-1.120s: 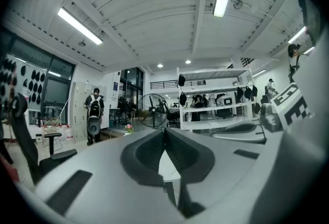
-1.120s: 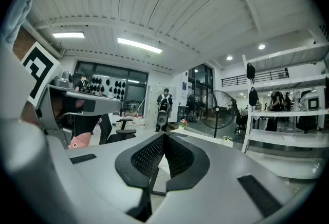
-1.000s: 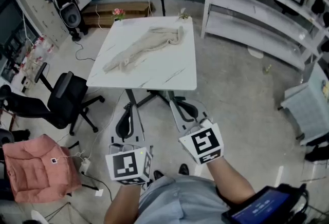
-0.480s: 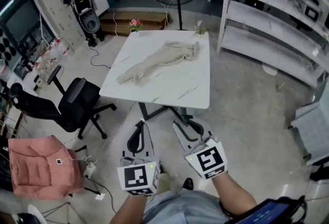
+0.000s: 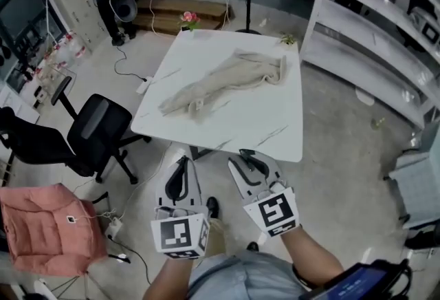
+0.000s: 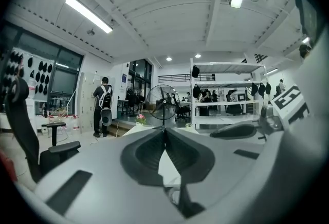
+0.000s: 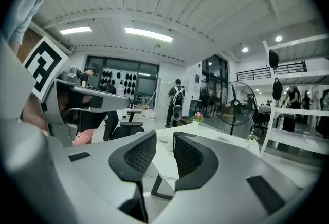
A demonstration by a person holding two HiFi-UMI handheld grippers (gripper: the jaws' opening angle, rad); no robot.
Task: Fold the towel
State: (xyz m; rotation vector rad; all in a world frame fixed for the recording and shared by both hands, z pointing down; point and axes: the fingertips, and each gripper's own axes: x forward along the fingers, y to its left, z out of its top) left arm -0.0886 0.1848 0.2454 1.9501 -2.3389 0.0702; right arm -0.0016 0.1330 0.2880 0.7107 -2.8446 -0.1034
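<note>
While the crumpled towel [image 5: 223, 85] lay on the table [image 5: 275, 130] well ahead, the left gripper [image 5: 183, 162] sat closed and empty. The right gripper [image 5: 242, 158] had just parted its jaws narrowly around nothing, probably readying a pinch.

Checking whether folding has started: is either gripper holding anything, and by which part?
Nothing is held. The left gripper is shut on nothing; the right gripper has just been opening its jaws, empty. The towel lies untouched on the table.
</note>
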